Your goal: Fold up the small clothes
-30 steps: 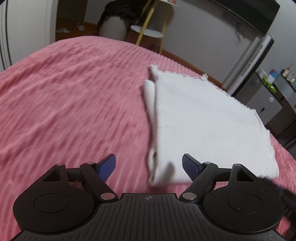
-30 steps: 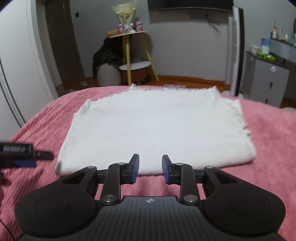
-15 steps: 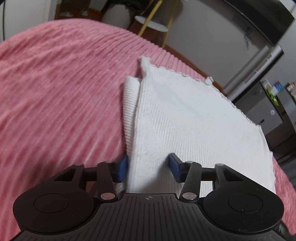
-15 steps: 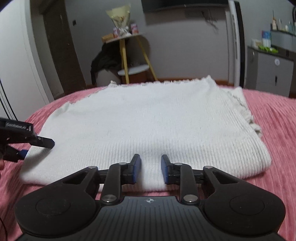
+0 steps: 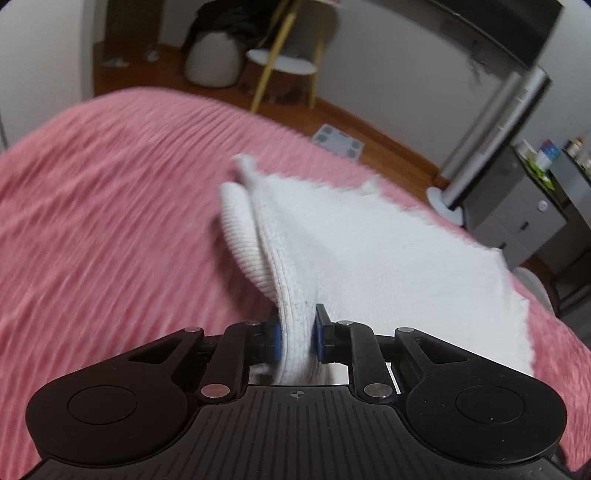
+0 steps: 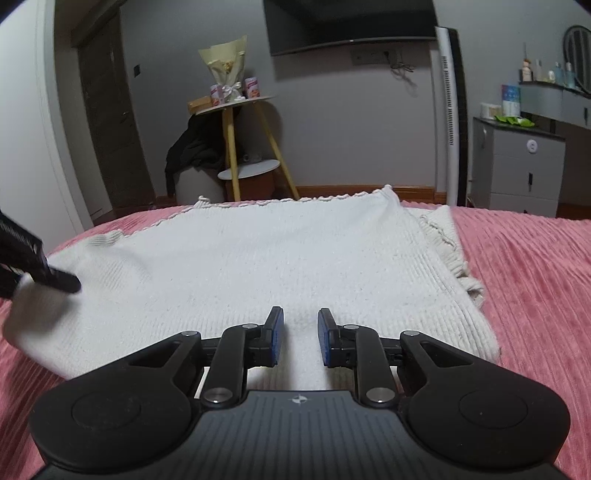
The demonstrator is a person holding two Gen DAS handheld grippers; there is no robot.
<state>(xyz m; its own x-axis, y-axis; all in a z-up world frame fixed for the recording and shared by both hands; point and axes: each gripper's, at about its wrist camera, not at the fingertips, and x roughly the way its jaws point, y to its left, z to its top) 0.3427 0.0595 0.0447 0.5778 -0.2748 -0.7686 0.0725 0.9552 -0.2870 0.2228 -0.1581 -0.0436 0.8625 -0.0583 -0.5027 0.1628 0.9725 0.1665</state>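
Note:
A white knitted garment (image 5: 388,266) lies folded on the pink bedspread (image 5: 110,221). My left gripper (image 5: 297,338) is shut on the garment's near left edge and lifts that edge off the bed. In the right wrist view the same garment (image 6: 277,258) spreads flat ahead. My right gripper (image 6: 297,334) sits low over its near edge, jaws partly open with cloth between the blue pads but not pinched. The left gripper (image 6: 40,269) shows at the left edge of the right wrist view, holding the raised corner.
The pink bedspread (image 6: 535,277) extends to both sides. Beyond the bed stand a yellow-legged side table (image 6: 240,147), a grey cabinet (image 6: 517,166), a white tower fan (image 6: 448,110) and a wall TV (image 6: 351,26).
My left gripper moved in over the garment's left edge, shut on it and lifted it. My right gripper moved forward and lower onto the near edge, its jaws barely changed.

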